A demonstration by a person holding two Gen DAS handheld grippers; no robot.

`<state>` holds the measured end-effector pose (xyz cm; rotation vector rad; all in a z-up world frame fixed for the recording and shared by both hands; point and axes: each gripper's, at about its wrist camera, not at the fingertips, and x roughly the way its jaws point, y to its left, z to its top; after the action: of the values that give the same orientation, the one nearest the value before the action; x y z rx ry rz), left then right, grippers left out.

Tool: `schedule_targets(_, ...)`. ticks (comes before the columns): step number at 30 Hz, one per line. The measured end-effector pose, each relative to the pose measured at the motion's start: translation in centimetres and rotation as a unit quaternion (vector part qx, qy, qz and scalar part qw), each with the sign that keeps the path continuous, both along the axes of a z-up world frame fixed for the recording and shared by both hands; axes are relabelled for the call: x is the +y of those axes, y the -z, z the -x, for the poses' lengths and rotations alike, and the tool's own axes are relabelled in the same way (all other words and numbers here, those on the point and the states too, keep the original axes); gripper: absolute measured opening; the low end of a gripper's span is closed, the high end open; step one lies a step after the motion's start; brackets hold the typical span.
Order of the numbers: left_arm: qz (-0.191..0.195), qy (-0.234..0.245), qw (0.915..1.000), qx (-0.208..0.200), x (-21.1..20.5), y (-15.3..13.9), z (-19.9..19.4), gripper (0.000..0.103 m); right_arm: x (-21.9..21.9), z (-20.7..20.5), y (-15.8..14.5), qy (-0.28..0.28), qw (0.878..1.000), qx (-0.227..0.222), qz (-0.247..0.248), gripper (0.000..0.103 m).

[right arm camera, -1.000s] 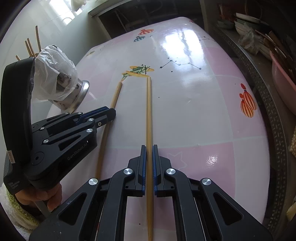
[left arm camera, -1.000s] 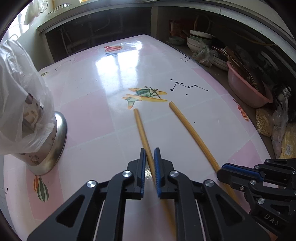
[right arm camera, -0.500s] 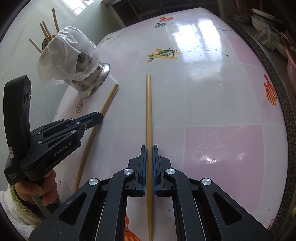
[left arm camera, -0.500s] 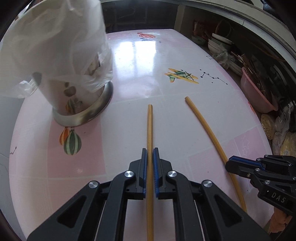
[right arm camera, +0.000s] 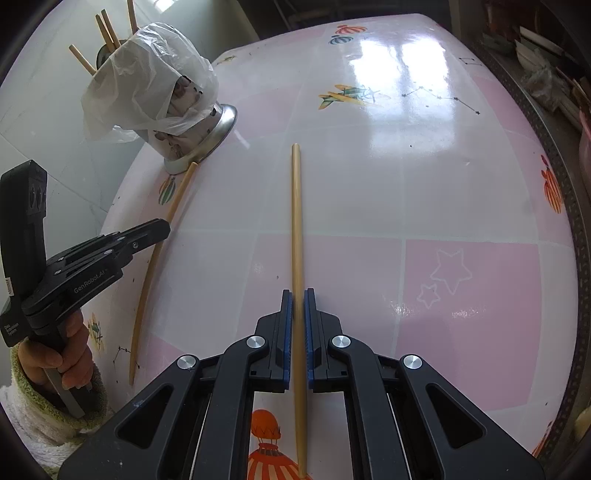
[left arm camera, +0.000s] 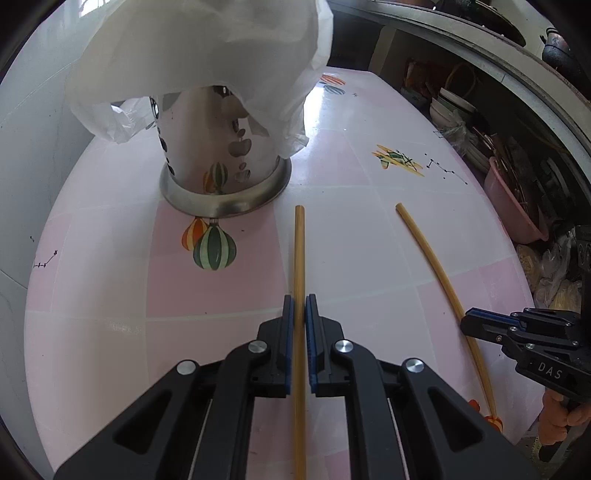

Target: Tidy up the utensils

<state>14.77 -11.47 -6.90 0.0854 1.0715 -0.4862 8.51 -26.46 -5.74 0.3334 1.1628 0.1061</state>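
Note:
Each gripper is shut on one bamboo chopstick, held above the pink table. My left gripper [left arm camera: 299,301] grips a chopstick [left arm camera: 299,251] whose tip points at the steel utensil holder [left arm camera: 221,166], which has a white plastic bag [left arm camera: 199,55] draped over it. My right gripper [right arm camera: 298,295] grips the other chopstick [right arm camera: 296,206]. In the right wrist view the left gripper [right arm camera: 162,226] and its chopstick [right arm camera: 162,229] are at the left, the tip close to the holder's base [right arm camera: 207,136]. Several chopsticks [right arm camera: 107,33] stand in the holder. The left wrist view shows the right gripper [left arm camera: 471,321] and its chopstick [left arm camera: 432,258].
The table [right arm camera: 424,184] is glossy pink and white with balloon and plane prints. A white tiled wall [right arm camera: 40,110] is at the left, behind the holder. A shelf with bowls [left arm camera: 454,107] and a pink basin [left arm camera: 513,210] lies beyond the table's right edge.
Both grippers have lifted and drawn back with their chopsticks. The left gripper has swung left toward the utensil holder, which now looms large ahead of it.

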Motion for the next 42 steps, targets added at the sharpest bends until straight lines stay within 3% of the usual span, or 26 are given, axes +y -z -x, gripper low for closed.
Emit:
schedule_targets(4,0.026,0.002,0.9996,0.014,0.7,0.1,-0.6,0.006,-0.1,-0.3,0.0,0.002,1.000,0.003,-0.010,0.009)
schedule_targets(8,0.058,0.002,0.9981,0.020,1.5,-0.3,-1.0,0.006,-0.6,-0.8,-0.4,0.006,1.000,-0.003,-0.011,0.020)
schedule_targets(13,0.065,0.005,0.9978,0.014,1.4,-0.8,-1.9,0.009,-0.7,-1.8,-0.9,0.001,1.000,-0.014,-0.011,0.021)
schedule_targets(18,0.043,0.014,0.9990,-0.003,-0.6,-1.2,-3.3,0.017,-0.4,-2.6,-1.2,-0.007,1.000,-0.022,-0.012,0.022)
schedule_targets(24,-0.009,0.014,0.9995,-0.027,-1.9,-1.1,-4.8,0.018,-0.1,-3.3,-1.4,-0.015,0.999,-0.029,-0.004,0.022)
schedule_targets(40,-0.052,0.006,0.9983,-0.024,-0.5,0.5,-5.6,0.021,-0.3,-5.1,-1.4,-0.025,0.999,-0.037,-0.004,0.022)
schedule_targets(42,-0.053,0.003,0.9984,-0.021,-0.4,0.9,-5.6,0.017,-0.2,-5.1,-1.5,-0.027,0.999,-0.040,0.000,0.022)
